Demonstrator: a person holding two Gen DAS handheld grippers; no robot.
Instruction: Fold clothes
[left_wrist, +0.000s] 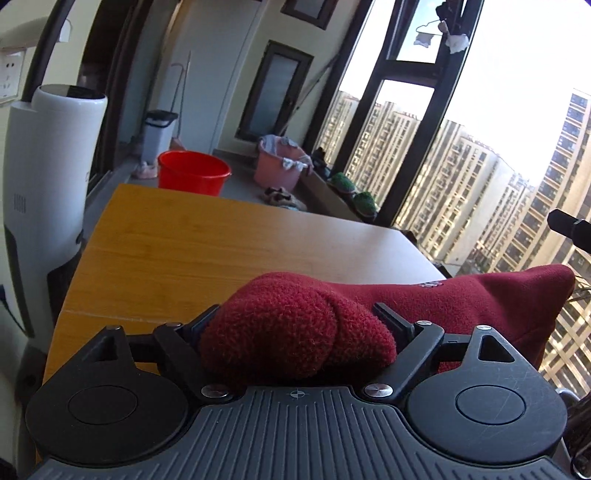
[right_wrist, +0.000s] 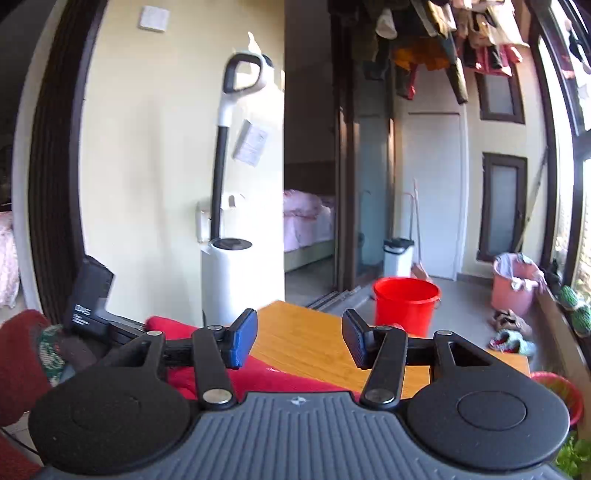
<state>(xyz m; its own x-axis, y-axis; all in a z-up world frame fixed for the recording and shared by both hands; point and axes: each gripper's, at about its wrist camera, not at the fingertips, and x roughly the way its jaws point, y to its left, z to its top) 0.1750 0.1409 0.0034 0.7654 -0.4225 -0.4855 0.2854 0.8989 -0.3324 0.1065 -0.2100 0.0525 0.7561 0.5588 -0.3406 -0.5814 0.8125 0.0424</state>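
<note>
A dark red fleece garment (left_wrist: 461, 306) hangs lifted above the wooden table (left_wrist: 207, 243). My left gripper (left_wrist: 299, 325) is shut on a bunched fold of it, which fills the space between the fingers and hides the pads. The garment stretches off to the right, with a small embroidered mark on top. In the right wrist view the same red garment (right_wrist: 258, 376) lies on the table (right_wrist: 306, 339) under and left of my right gripper (right_wrist: 299, 339), which is open and empty above the table, blue pads showing.
A red bucket (left_wrist: 192, 171) and a pink basket of laundry (left_wrist: 280, 162) stand on the floor beyond the table. A white vacuum station (right_wrist: 227, 280) stands at the table's left. Big windows are to the right. Clothes hang overhead (right_wrist: 461, 37). A black camera mount (right_wrist: 88, 299) sits at left.
</note>
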